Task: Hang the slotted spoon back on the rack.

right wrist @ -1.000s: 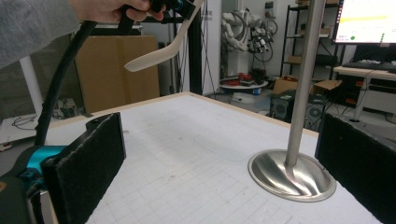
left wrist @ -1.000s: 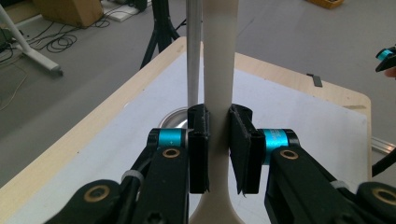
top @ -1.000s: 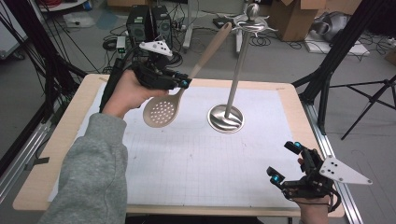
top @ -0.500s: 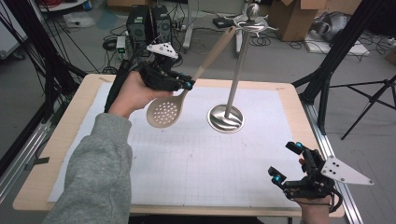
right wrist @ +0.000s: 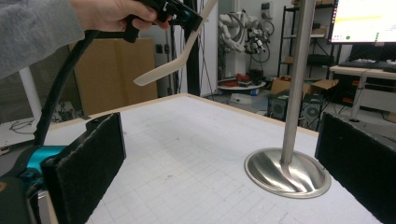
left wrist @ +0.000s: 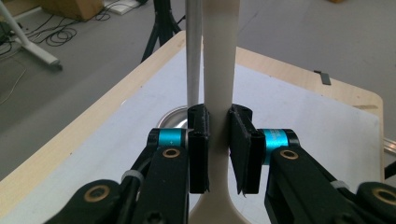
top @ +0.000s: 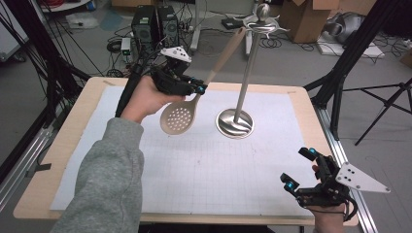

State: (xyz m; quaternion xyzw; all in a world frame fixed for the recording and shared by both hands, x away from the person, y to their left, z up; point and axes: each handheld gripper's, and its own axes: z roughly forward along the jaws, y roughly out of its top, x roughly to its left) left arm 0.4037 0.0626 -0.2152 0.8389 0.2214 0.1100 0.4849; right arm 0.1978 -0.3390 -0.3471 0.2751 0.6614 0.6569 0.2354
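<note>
1. Left gripper clamps the handle of the slotted spoon, held in the air above the table, tip near the top of the metal stand.
2. Right gripper rests with jaws apart and nothing between them at the near right corner.
3. Risk: the handle may knock the stand's hooks and miss, or pivot in the narrow pads.
4. White gridded mat covers a wooden table; cables and boxes litter the grey floor.
</note>
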